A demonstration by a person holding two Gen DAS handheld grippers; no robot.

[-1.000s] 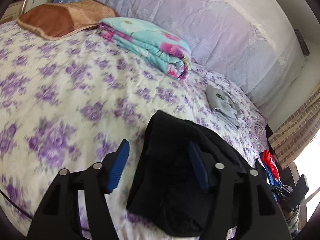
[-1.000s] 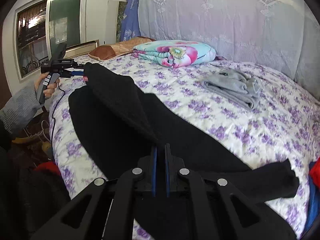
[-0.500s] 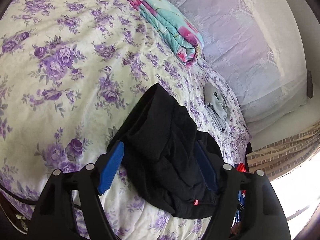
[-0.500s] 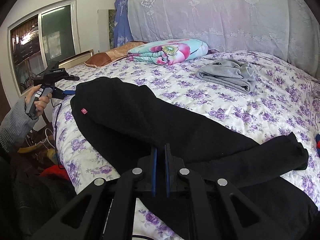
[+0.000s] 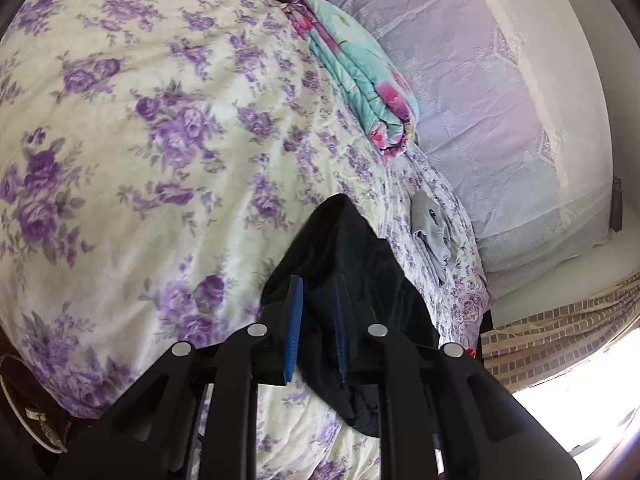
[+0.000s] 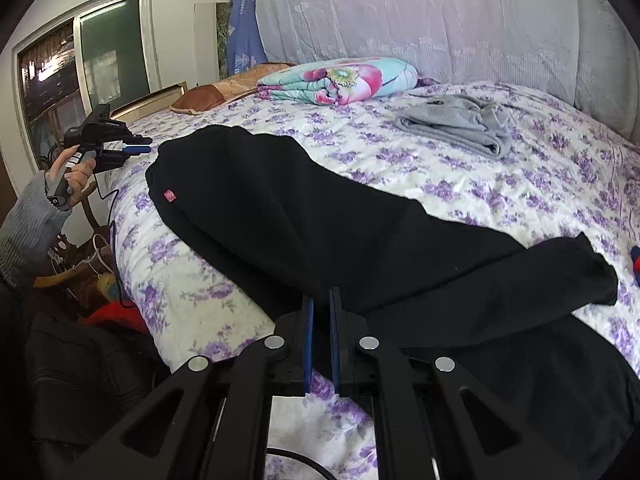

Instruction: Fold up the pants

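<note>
- Left wrist view: the left gripper (image 5: pixel 318 280) is pointing down over the flowered bed (image 5: pixel 160 160), and its jaws are closing to a narrow gap.
- The black pants (image 5: pixel 348 240) are lying bunched right ahead of the blue pads, running from the centre toward 5 o'clock. Dark cloth is showing in the gap, but I cannot tell whether the pads are pressing on it.
- A folded turquoise quilt (image 5: pixel 360 80) is sitting at 1 o'clock, and a grey garment (image 5: pixel 432 232) is lying at 3 o'clock, just beyond the pants.
- Right wrist view: the right gripper (image 6: pixel 320 294) is sitting at 6 o'clock with its pads nearly together, pinching a thin edge of the pants (image 6: pixel 300 216) at the tips.
- The pants are lying flat across the bed (image 6: pixel 520 184) from 9 o'clock to 4 o'clock (a small red tag (image 6: pixel 169 195) is showing near the 9 o'clock end), with one leg crossing over the other toward 4 o'clock.
- At 9 o'clock a hand (image 6: pixel 74 172) in a grey sleeve (image 6: pixel 28 232) is holding the left gripper (image 6: pixel 138 148). Its blue tips are reaching right beside the pants' end, and from here contact is unclear.
- The quilt (image 6: pixel 340 80) is at 12 o'clock, and the grey garment (image 6: pixel 460 124) is at 1 o'clock.
</note>
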